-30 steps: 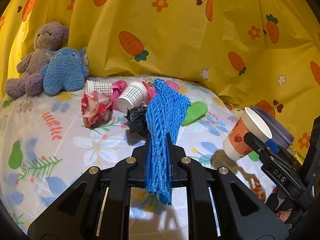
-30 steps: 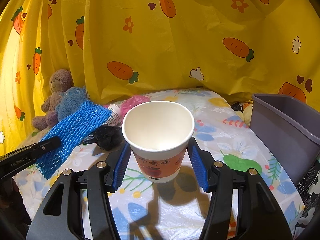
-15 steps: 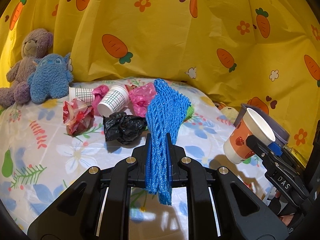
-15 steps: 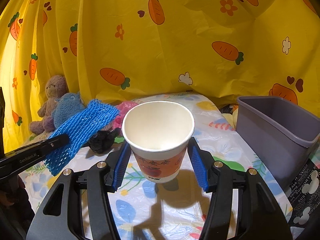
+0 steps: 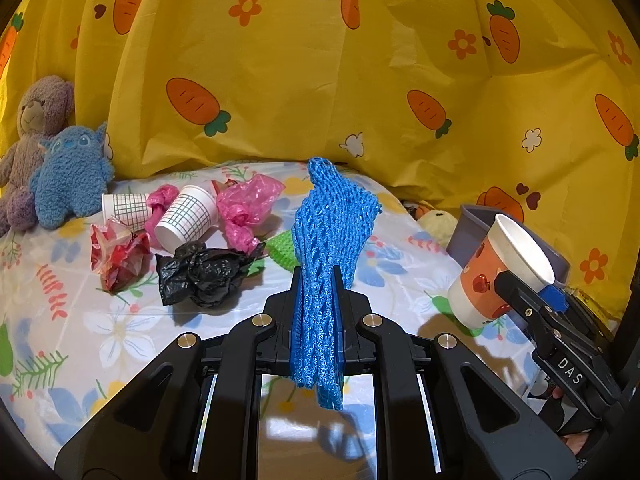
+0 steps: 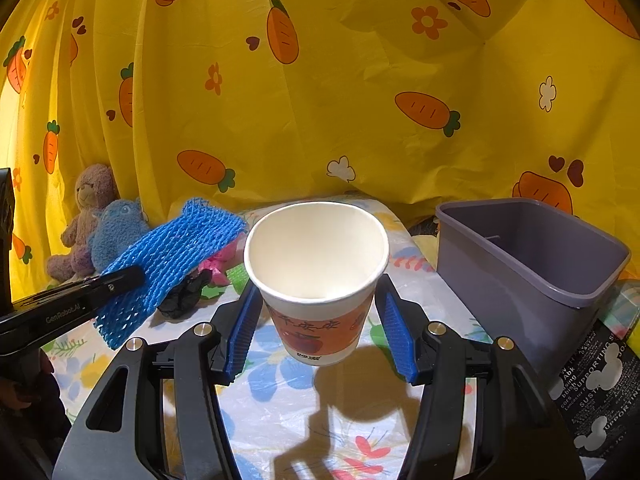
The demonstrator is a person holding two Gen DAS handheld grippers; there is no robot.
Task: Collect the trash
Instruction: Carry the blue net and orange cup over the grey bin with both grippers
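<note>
Hanging across the background is the yellow carrot-print curtain (image 6: 360, 80); below it the floral tablecloth (image 5: 80, 320) is covering the table. Sitting at three o'clock in the right wrist view is the grey bin (image 6: 528, 264), near the cup. Pinching the blue foam net (image 5: 328, 248) tightly, the left gripper (image 5: 318, 280) is holding it above the table, its fingers nearly closed. Gripping the orange paper cup (image 6: 316, 280) by its sides, the right gripper (image 6: 318, 304) is holding it upright, mouth up. Lying at ten o'clock in the left wrist view are the black bag (image 5: 200, 272), pink bags (image 5: 244, 208) and checked cups (image 5: 188, 216).

blue net (image 5: 328, 240) in left claw (image 5: 317, 280)
</note>
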